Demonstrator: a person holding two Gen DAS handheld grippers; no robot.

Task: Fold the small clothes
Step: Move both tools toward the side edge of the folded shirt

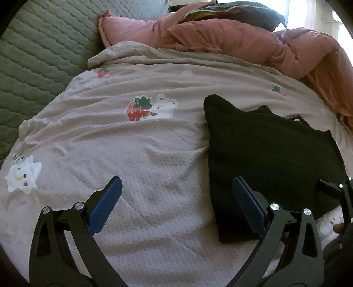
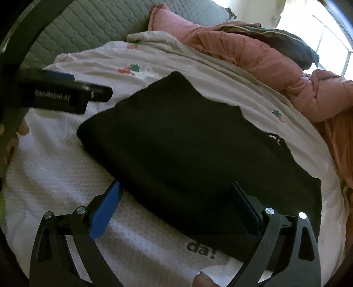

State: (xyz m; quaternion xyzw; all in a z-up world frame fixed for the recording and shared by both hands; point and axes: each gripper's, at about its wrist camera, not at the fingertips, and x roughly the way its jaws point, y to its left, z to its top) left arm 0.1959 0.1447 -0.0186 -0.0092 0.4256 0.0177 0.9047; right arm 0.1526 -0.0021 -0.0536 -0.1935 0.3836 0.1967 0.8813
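Note:
A black garment [image 1: 264, 154] lies folded flat on a pale bedspread [image 1: 132, 154] printed with strawberries and bears. It also shows in the right wrist view [image 2: 187, 143], filling the middle. My left gripper [image 1: 176, 187] is open and empty, hovering at the garment's left edge. Its right finger [image 1: 247, 198] is over the black cloth. My right gripper [image 2: 175, 194] is open and empty, above the garment's near edge. The left gripper's body [image 2: 66, 92] shows in the right wrist view at the left.
Pink bedding [image 1: 242, 37] is heaped at the back and right, with a dark cushion [image 1: 231, 13] on it. A grey quilted cover [image 1: 33, 55] lies at the left. A bright window [image 2: 331, 33] is at the far right.

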